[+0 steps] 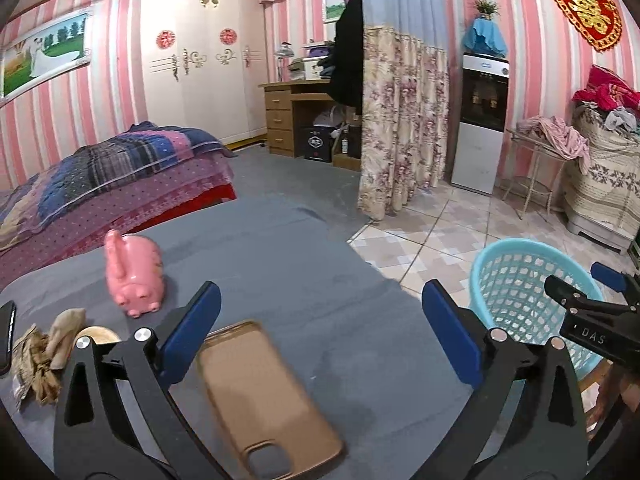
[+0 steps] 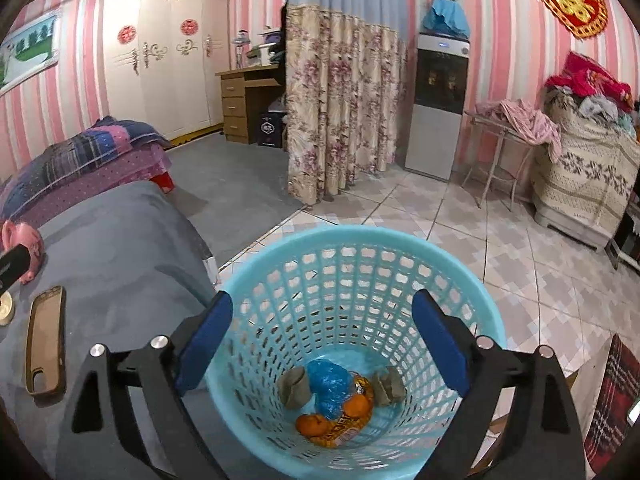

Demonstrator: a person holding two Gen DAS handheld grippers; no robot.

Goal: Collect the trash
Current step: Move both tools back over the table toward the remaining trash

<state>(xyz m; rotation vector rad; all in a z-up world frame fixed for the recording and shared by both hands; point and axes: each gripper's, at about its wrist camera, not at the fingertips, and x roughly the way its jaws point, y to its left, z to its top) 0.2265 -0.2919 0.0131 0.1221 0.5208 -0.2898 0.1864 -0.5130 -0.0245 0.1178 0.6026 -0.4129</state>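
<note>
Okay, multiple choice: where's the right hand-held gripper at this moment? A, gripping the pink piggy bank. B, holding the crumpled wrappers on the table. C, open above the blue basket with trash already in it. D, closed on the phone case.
C: the right hand-held gripper is open and empty above the blue basket, where a blue bag, an orange wrapper and crumpled paper already lie at the bottom.

Dark phone at the left edge, sliced off, only a sliver showing. The tape roll sits half hidden behind the left gripper's arm. Down in the basket, the orange wrapper carries print too small to read. Right edge: plaid cloth, cut off by the frame.
</note>
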